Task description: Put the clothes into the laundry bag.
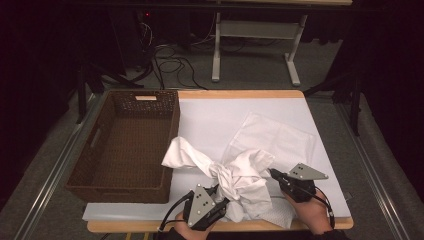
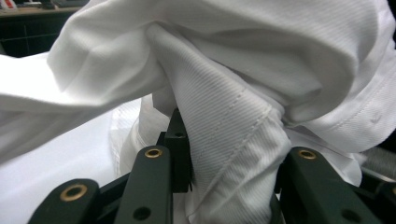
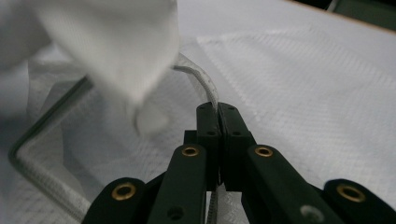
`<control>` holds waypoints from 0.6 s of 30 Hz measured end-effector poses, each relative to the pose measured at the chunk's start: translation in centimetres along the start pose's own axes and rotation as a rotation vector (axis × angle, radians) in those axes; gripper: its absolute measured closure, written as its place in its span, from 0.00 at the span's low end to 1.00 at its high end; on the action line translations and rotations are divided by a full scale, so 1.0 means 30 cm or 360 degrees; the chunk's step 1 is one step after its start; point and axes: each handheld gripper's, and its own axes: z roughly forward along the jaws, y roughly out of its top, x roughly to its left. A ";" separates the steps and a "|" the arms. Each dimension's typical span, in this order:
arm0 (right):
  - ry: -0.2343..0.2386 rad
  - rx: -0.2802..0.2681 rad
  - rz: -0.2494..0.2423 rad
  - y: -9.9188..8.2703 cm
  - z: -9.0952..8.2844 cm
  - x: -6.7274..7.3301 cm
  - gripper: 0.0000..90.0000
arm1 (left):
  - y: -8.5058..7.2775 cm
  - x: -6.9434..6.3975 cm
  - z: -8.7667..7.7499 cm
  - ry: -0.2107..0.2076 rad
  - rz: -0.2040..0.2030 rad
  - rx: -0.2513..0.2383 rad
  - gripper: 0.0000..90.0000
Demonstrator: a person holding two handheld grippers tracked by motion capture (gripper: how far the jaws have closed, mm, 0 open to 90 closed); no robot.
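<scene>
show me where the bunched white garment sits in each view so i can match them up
High view: white garment bunched at the table's near edge, between the two grippers.
Left gripper view: it covers the upper and right frame, a fold held between the jaws.
Right gripper view: a blurred piece at upper left.
Shared landmark: the mesh bag beneath it.

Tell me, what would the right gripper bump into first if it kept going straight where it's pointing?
Probably the bunched white cloth. The right gripper points left toward it, jaws shut on a mesh bag's edge, though depth is hard to judge.
</scene>
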 end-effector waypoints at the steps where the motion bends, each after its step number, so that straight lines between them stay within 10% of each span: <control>1: 0.0000 0.0000 0.0000 0.000 0.000 0.000 1.00 | 0.000 0.000 0.000 0.0000 0.0000 0.0000 0.72; 7: -0.0030 -0.0152 0.0033 0.029 -0.060 -0.019 1.00 | -0.018 -0.018 0.072 0.0020 0.0014 0.0075 0.72; 18: -0.0014 -0.0181 0.0042 0.034 -0.066 -0.022 1.00 | -0.015 -0.048 0.054 0.0029 0.0035 0.0069 0.72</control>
